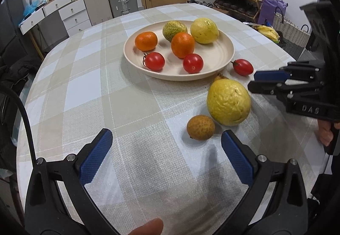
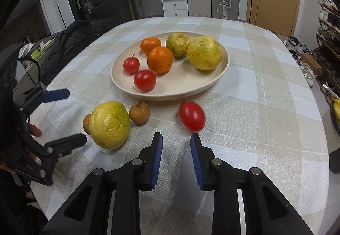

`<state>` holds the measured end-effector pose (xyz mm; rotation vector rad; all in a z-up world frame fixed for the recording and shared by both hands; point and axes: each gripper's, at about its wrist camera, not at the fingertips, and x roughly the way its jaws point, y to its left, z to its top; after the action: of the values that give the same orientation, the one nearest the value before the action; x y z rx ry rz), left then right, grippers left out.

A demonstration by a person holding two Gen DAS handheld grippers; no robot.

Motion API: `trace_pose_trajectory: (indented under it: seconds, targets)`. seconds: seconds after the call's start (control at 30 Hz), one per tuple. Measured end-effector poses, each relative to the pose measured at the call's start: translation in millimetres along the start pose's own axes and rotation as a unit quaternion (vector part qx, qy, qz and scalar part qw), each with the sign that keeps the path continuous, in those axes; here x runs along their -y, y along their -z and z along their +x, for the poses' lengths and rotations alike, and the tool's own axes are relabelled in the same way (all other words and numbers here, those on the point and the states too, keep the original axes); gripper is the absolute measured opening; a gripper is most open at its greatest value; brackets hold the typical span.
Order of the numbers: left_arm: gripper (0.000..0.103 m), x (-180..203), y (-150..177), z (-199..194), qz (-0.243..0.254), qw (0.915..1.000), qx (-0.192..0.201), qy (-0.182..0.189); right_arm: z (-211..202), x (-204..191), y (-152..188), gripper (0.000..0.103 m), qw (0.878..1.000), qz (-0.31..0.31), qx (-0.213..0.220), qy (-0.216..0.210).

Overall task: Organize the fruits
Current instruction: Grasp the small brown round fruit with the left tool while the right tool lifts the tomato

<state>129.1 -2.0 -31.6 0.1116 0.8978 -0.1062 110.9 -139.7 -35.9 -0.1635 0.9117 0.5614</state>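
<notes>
Red and blurred, an oval tomato (image 2: 192, 116) lies on our worktop (image 2: 265, 107) just beyond our right gripper (image 2: 176, 139), jaws parted, grasping nothing; our left gripper (image 1: 166, 137) gapes released.

Cream round plate (image 2: 221, 74) on the checked tabletop (image 2: 265, 107) holds six fruits: two oranges (image 2: 159, 59) touching each other, two round red tomatoes (image 2: 145, 79), a green-yellow rough-skinned fruit (image 2: 178, 44) and a large yellow citrus (image 2: 204, 53) beside it at the far side. Off the plate, near its front rim: an oblong red tomato (image 2: 192, 116), blurred; a large yellow citrus with a green patch (image 2: 109, 124); two small brown scaly-skinned fruits, one (image 2: 139, 115) just right of that citrus, the other (image 2: 86, 124) mostly hidden behind its left side.
</notes>
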Motion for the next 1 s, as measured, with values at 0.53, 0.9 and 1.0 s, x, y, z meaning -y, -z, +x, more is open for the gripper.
trace_pose_trajectory:
  seconds: [0.53, 0.9, 1.0]
  targets:
    - [0.052, 8.2, 3.1, 10.0, 0.005, 0.9984, -0.008, 0.056, 6.1, 9.8, -8.6, 0.051, 1.0, 0.021, 0.004, 0.017]
    - [0.025, 4.8, 0.2, 3.8, -0.001, 0.9975, 0.006, 0.071, 16.3, 12.3, -21.8, 0.051, 0.999, 0.045, 0.002, 0.016]
    - [0.025, -0.5, -1.6, -0.3, -0.012, 0.9973, 0.016, 0.071, 17.7, 9.5, -21.4, 0.05, 0.999, 0.039, 0.002, 0.017]
